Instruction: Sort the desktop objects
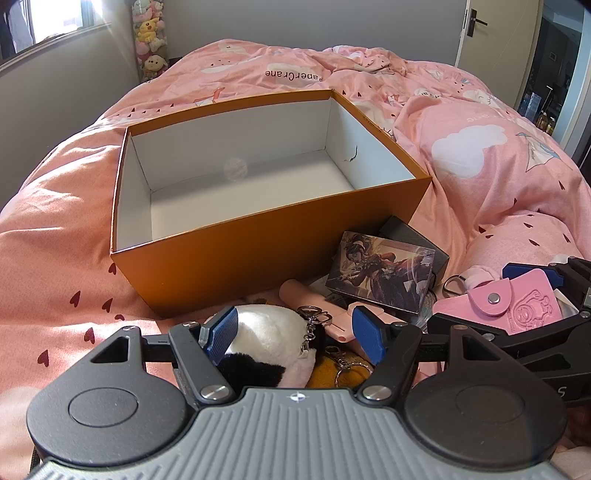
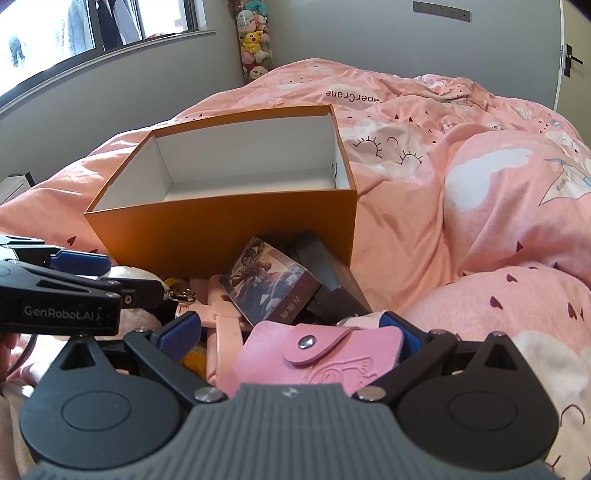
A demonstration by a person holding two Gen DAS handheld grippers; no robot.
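Observation:
An orange box (image 1: 280,254) with a bare white inside sits on the pink bed; the right wrist view shows the same box (image 2: 221,229). A pile lies in front of it. My left gripper (image 1: 293,332) is open around a black-and-white panda plush (image 1: 269,332) with a key chain; the left pad touches the plush, the right pad stands clear. My right gripper (image 2: 291,332) is open wide over a pink snap pouch (image 2: 314,354), whose right edge lies at the right pad. Behind the two sit an illustrated card box (image 1: 384,277) and a black box (image 1: 413,236).
A pink plastic stick-shaped item (image 1: 303,291) and a yellow plush keyring (image 1: 332,373) lie in the pile. The rumpled pink duvet (image 1: 480,166) rises to the right. A column of soft toys (image 1: 149,37) stands in the far corner, and a door (image 1: 480,33) at the far right.

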